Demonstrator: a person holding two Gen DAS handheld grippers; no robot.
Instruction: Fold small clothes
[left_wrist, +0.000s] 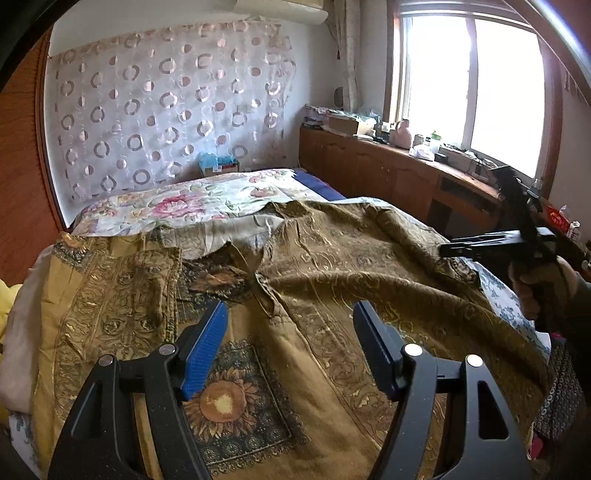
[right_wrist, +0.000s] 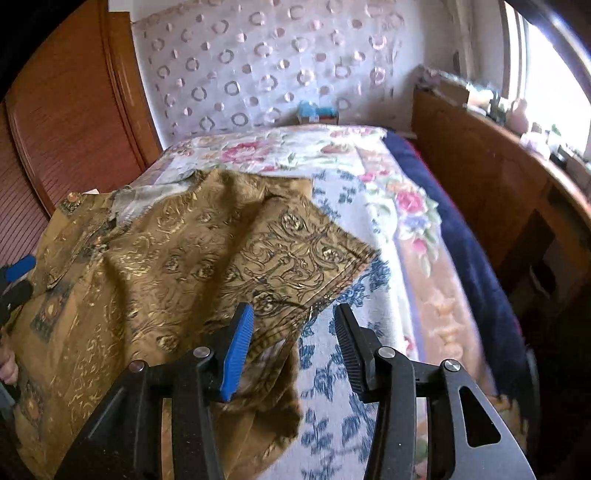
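A brown-gold patterned shirt (left_wrist: 332, 266) lies spread on a bed (right_wrist: 388, 206), its collar toward the far end and a sunflower panel on the front nearest the left camera. The bed carries a floral cover (left_wrist: 207, 199), with a blue-printed sheet (right_wrist: 343, 406) showing beside the shirt's right edge.

The left gripper (left_wrist: 290, 345) hovers over the shirt's front, its fingers (left_wrist: 205, 354) wide apart with nothing between them; the cloth lies below, untouched as far as can be seen.

The right gripper (right_wrist: 295, 347) is at the shirt's right side, over its edge. Its fingers (right_wrist: 236, 354) stand moderately apart, and a fold of the shirt lies just beside the left finger, but the pads do not press on it. In the left view this gripper (left_wrist: 491, 243) shows at the right, gripped by a hand (left_wrist: 535, 288).

A wooden cabinet (left_wrist: 388, 166) runs under the window (left_wrist: 472, 88), and a circle-patterned curtain (left_wrist: 166, 107) hangs behind the bed.
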